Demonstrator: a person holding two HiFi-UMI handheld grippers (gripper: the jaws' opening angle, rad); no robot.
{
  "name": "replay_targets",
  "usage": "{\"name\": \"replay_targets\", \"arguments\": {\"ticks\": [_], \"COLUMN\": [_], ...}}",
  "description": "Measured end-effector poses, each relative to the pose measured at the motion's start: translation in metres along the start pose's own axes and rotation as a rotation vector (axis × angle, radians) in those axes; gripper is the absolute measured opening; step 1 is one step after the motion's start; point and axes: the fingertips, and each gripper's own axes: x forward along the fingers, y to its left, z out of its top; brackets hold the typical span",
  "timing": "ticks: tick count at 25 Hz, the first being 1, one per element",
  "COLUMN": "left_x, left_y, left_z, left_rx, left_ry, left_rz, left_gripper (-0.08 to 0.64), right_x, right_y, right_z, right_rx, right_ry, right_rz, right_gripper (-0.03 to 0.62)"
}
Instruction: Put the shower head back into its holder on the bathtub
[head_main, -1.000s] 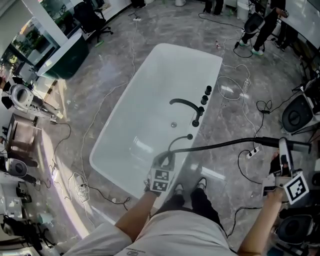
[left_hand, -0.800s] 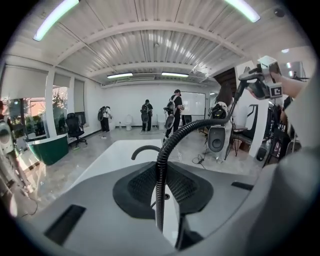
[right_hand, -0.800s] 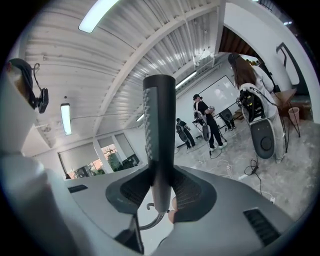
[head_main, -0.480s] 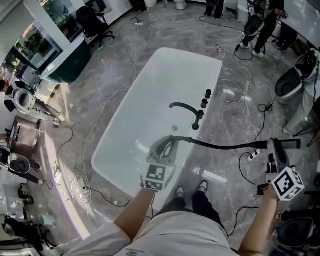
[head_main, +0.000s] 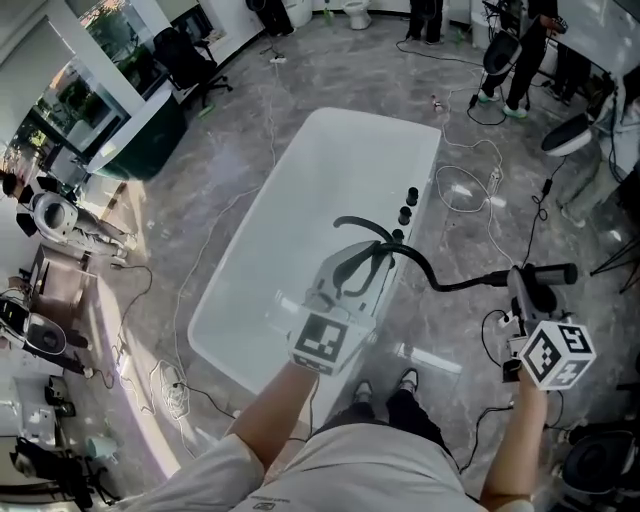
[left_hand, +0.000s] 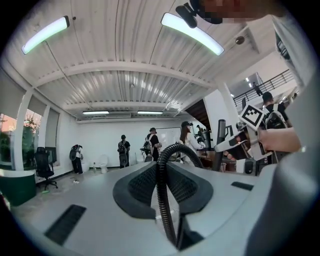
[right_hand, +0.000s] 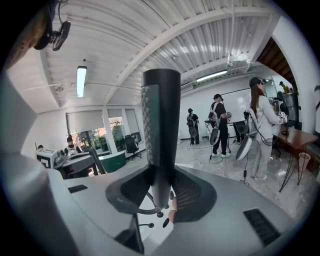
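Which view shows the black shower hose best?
The head view: the hose arcs in full sight from the left gripper to the shower head in the right gripper. The left gripper view shows only a loop clamped between its jaws; the right gripper view shows mainly the shower head.

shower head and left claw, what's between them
The hose runs from the left claw across to the shower head, best seen in the head view.

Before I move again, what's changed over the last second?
The left gripper has carried the hose forward over the bathtub, up to the faucet. The right gripper has brought the shower head slightly leftward, so the hose bends more sharply. Both grips stayed shut, and the bathtub is unmoved.
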Motion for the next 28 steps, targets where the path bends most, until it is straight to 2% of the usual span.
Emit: {"name": "replay_targets", "arguments": {"ticks": [7, 11, 16, 20, 23, 28], "left_x": [0.052, 0.078, 0.115, 0.14, 0.154, 0.172], "left_y": [-0.001, 0.004, 0.004, -0.003, -0.007, 0.0], "left_z": [0.051, 0.078, 0.094, 0.1, 0.098, 0.069], "left_rx": [0.064, 0.063, 0.065, 0.066, 0.097, 0.11], "left_ry": [-0.108, -0.164, -0.206, -0.234, -0.236, -0.207], "left_rz": [0.051, 0.072, 0.074, 0.066, 0.062, 0.055], "left_gripper": [0.059, 0.059, 0.059, 0.059, 0.059, 0.058], "right_x": [0.014, 0.018, 0.027, 0.027, 0.027, 0.037], "right_y": [-0.013, -0.018, -0.038, -0.057, -0.071, -0.08], "right_z": [0.019, 0.033, 0.048, 0.057, 0.059, 0.048], "right_rx": [-0.039, -0.056, -0.05, -0.046, -0.046, -0.047], "right_ry": [-0.021, -0.032, -0.046, -0.06, -0.065, -0.049], "right_rz": [0.029, 0.039, 0.051, 0.04, 0.031, 0.022], "right_gripper": [0.141, 0.141, 0.141, 0.141, 0.141, 0.141]}}
